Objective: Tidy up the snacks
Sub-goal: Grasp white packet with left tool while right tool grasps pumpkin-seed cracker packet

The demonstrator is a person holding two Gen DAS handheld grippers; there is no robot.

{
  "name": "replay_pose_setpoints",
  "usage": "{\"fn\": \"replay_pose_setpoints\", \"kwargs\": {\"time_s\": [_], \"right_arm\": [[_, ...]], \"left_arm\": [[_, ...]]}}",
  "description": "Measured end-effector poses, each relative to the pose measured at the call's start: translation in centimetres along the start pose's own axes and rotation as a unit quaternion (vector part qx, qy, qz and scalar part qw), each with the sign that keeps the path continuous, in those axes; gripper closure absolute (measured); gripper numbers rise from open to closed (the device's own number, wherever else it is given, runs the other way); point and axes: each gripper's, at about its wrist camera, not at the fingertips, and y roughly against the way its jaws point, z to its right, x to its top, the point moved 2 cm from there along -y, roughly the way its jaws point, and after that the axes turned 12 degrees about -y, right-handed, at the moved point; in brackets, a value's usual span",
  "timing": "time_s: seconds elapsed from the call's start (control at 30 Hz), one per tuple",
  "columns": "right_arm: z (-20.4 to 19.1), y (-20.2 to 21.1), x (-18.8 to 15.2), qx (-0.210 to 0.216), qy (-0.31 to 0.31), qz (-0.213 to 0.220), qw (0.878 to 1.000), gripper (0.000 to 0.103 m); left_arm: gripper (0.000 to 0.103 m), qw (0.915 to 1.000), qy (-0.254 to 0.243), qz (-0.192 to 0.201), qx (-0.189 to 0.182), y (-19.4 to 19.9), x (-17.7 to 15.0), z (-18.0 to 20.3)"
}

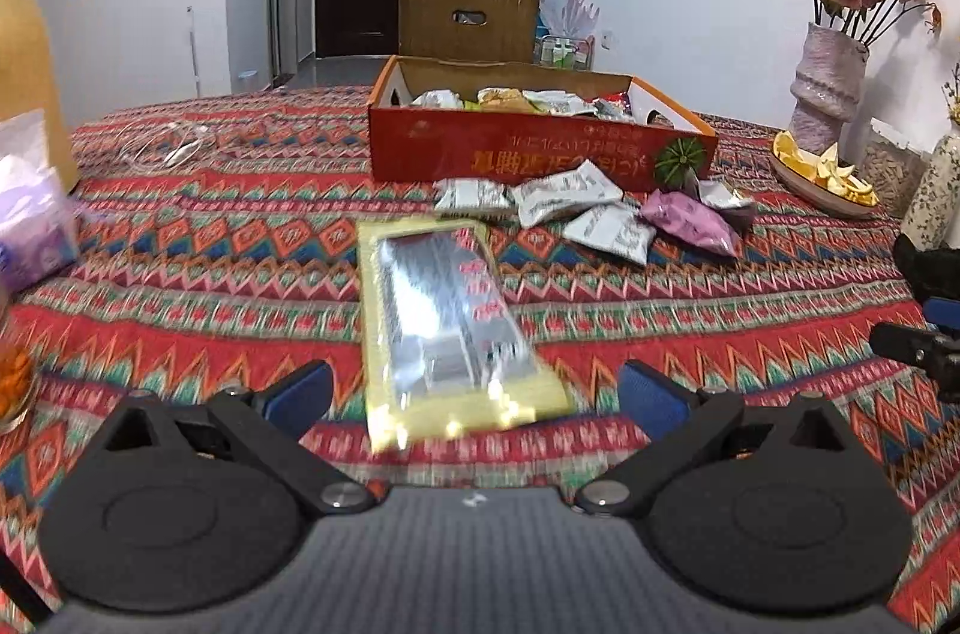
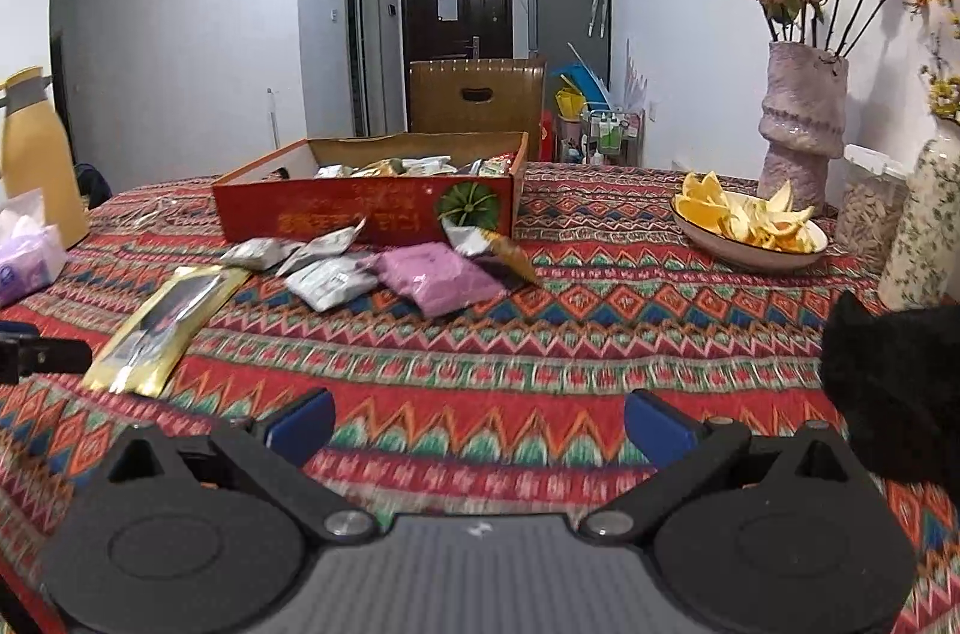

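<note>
While both grippers hang low over the table with its red zigzag-patterned woven cloth (image 2: pixel 540 334), neither holds anything. The left gripper (image 1: pixel 474 391) has its blue-padded fingers (image 1: pixel 300 388) spread wide, and the near end of a long flat yellow-edged snack packet with a silvery window (image 1: pixel 447 322) lies on the cloth between them, touching neither pad as far as the blurred left wrist view shows. From the right wrist view, that same packet (image 2: pixel 165 328) lies slantwise at the left. The right gripper (image 2: pixel 480 421) is likewise wide apart, with only bare cloth between its fingers.

Beyond the packet, a loose heap lies just in front of the shallow red cardboard box printed with a green pumpkin (image 1: pixel 540 150): several small silver-white sachets (image 1: pixel 564 199), a crumpled pink-purple bag (image 1: pixel 690 220), and a dark wrapper with an orange tip (image 2: pixel 510 256). The box already holds a jumble of mixed snack packs (image 1: pixel 522 99).

Off to the right stand a white bowl of orange peel (image 2: pixel 750 229) and a pale lumpy ceramic vase of dried roses (image 2: pixel 801 117). At the left edge sit a purple tissue pack (image 2: pixel 27 253) and a yellow thermos jug (image 2: pixel 39 153).
</note>
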Motion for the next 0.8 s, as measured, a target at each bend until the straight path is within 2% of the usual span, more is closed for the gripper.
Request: {"fn": "replay_pose_setpoints", "kwargs": {"time_s": [0.27, 0.33, 0.43, 0.53, 0.6, 0.7, 0.77, 0.8], "right_arm": [[0.3, -7.2, 5.3, 0.058, -0.017, -0.048, 0.997, 0.002], [0.5, -9.0, 7.1, 0.081, -0.018, -0.057, 0.995, 0.006], [1.2, -12.5, 9.4, 0.097, -0.022, -0.064, 0.993, 0.012], [2.0, -16.6, 10.6, 0.101, -0.024, -0.072, 0.992, 0.027], [2.7, -19.1, 10.8, 0.097, -0.034, -0.087, 0.991, 0.038], [3.4, -21.1, 10.2, 0.09, -0.047, -0.095, 0.99, 0.041], [3.8, -21.4, 9.9, 0.102, -0.056, -0.09, 0.989, 0.041], [3.8, -21.4, 9.9, 0.103, -0.052, -0.089, 0.989, 0.041]], "left_arm": [[0.001, 0.999, -0.044, 0.003, 0.0, -6.1, 4.6, -0.8], [0.008, 0.9992, -0.039, -0.001, -0.012, -7.7, 6.1, -1.4], [0.013, 0.9986, -0.032, 0.001, -0.041, -10.7, 8.4, -2.2], [0.027, 0.9982, -0.036, -0.031, -0.036, -15.2, 9.8, -2.7], [0.029, 0.9976, -0.034, -0.049, -0.034, -17.5, 10.1, -2.9], [0.034, 0.9967, -0.033, -0.058, -0.047, -19.6, 10.1, -3.0], [0.041, 0.9974, -0.036, -0.046, -0.042, -20.2, 10.0, -2.9], [0.05, 0.9978, -0.038, -0.04, -0.036, -20.3, 10.0, -2.8]]}}
